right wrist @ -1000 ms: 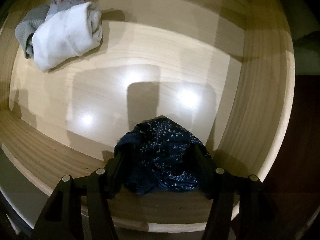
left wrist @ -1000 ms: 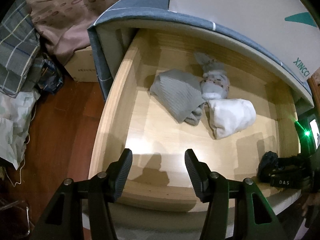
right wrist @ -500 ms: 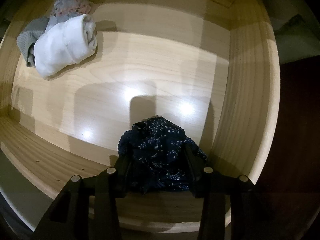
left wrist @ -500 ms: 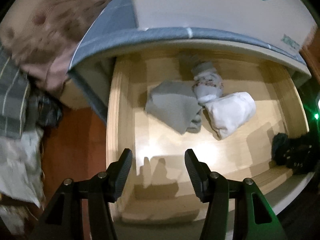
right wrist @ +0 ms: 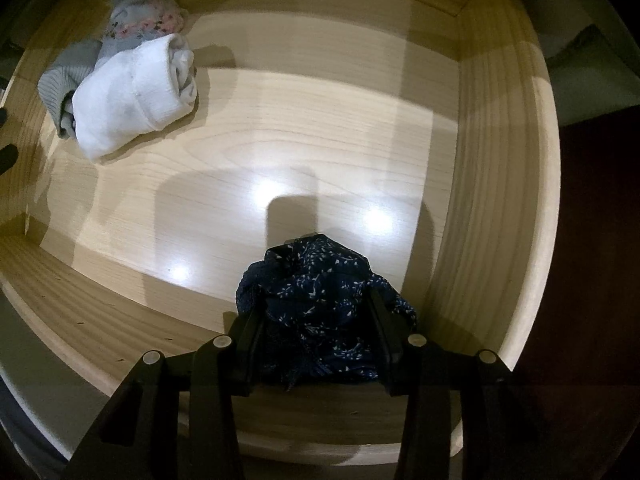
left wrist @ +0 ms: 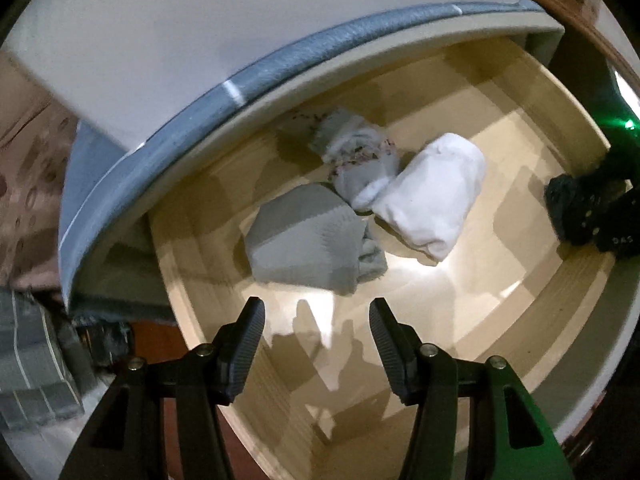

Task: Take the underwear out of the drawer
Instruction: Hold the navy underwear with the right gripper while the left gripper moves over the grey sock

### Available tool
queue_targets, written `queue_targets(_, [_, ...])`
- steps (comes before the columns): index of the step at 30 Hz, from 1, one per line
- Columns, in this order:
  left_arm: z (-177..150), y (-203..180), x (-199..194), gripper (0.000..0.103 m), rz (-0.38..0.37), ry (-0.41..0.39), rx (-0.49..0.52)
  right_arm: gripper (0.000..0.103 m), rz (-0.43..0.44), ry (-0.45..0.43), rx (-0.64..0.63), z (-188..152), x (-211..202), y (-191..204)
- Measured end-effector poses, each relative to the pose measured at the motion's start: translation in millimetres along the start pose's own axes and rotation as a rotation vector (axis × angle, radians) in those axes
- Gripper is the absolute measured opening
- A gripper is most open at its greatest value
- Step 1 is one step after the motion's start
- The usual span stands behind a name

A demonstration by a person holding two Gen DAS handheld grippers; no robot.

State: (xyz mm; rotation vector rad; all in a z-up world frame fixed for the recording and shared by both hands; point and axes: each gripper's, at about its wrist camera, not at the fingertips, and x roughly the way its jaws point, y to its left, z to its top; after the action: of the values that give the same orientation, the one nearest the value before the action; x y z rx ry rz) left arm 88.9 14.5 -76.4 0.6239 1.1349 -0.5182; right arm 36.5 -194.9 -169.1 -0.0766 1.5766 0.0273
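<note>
Pale wooden drawer (right wrist: 500, 184): right gripper (right wrist: 316, 320) clamped on navy floral underwear (right wrist: 320, 300), soft, light, floppy; best pinched mid-bundle. Left gripper (left wrist: 316, 334) spread wide, empty.

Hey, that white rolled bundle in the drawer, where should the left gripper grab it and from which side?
Grip the white bundle across its narrow middle, coming from above with the open left gripper. It lies flat as a plump roll on the drawer floor; the grey bundle touches one end, so the long sides are probably freer.
</note>
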Motion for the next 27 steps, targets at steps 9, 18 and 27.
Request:
queue_targets(9, [16,-13,23,0.056,-0.002,0.017,0.154,0.041,0.000,-0.003,-0.002,0,-1,-2])
queue_targets(18, [26,-18,39,0.056,-0.002,0.035,0.205,0.041,0.002,-0.004,0.001,1,0,-3])
queue_targets(27, [29,-7,45,0.036,-0.014,0.020,0.147,0.041,0.005,-0.005,0.003,5,-1,-3])
